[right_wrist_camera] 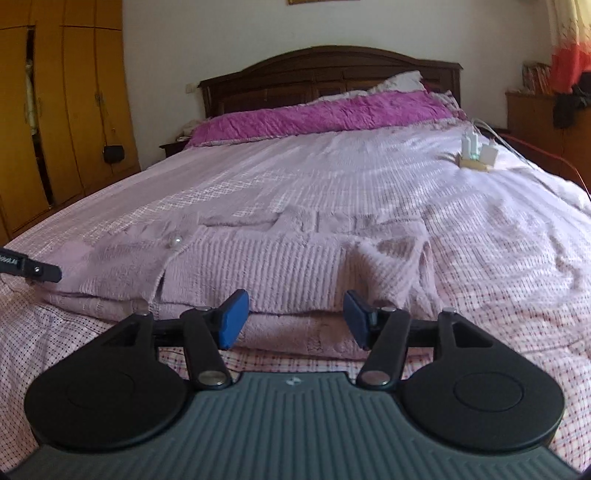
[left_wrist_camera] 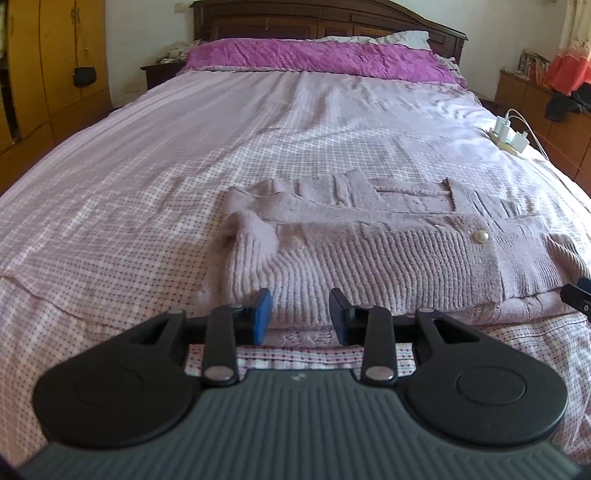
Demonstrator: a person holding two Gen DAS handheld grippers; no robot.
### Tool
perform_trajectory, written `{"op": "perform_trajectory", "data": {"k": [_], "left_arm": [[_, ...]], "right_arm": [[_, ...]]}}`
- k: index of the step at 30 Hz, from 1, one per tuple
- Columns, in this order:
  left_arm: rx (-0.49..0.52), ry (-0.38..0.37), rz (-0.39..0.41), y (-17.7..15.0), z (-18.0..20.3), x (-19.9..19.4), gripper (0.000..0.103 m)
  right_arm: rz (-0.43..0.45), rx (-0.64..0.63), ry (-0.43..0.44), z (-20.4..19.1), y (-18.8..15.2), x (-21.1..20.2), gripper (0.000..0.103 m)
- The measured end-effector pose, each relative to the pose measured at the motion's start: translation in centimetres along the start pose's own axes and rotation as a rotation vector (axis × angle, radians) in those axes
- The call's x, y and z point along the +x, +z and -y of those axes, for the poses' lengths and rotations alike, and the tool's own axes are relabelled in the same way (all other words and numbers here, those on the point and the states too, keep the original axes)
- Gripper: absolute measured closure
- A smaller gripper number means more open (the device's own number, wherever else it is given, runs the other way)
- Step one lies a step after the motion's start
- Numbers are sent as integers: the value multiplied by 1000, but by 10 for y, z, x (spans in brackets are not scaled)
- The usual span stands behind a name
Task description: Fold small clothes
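A fuzzy, ribbed knit cardigan (left_wrist_camera: 369,254) with one glossy pearl button (left_wrist_camera: 481,236) lies on a matt checked cotton sheet (left_wrist_camera: 129,184). At the frame's top, a crinkled magenta quilt (left_wrist_camera: 321,55) meets a polished dark wood headboard (left_wrist_camera: 332,22). The left gripper (left_wrist_camera: 300,314) shows matt black plastic, blue rubbery pads (left_wrist_camera: 261,314) and dull metal rivets.

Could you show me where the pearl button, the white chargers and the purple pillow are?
pearl button (left_wrist_camera: 480,236): left wrist view, on its round face.
white chargers (left_wrist_camera: 506,130): left wrist view, on the plug bodies.
purple pillow (right_wrist_camera: 325,114): right wrist view, on its crinkled front.
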State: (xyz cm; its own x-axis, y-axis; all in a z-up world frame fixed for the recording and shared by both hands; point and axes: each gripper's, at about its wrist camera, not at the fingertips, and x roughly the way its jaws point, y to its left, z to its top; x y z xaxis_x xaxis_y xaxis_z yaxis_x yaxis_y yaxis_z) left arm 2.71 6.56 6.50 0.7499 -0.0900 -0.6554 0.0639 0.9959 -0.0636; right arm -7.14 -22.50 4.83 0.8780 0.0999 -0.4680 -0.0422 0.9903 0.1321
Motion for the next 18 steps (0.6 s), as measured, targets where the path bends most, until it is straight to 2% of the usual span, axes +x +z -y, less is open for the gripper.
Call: {"op": "perform_trajectory", "data": {"k": [7, 12, 18], "left_arm": [[-36, 58, 59, -1, -11, -14, 66], [-34, 114, 81, 1, -20, -14, 66], [-105, 31, -1, -3, -29, 4, 66]], "right_arm": [[13, 97, -30, 20, -4, -12, 38], [54, 137, -92, 34, -2, -23, 38], [69, 221, -159, 55, 2, -24, 38]]}}
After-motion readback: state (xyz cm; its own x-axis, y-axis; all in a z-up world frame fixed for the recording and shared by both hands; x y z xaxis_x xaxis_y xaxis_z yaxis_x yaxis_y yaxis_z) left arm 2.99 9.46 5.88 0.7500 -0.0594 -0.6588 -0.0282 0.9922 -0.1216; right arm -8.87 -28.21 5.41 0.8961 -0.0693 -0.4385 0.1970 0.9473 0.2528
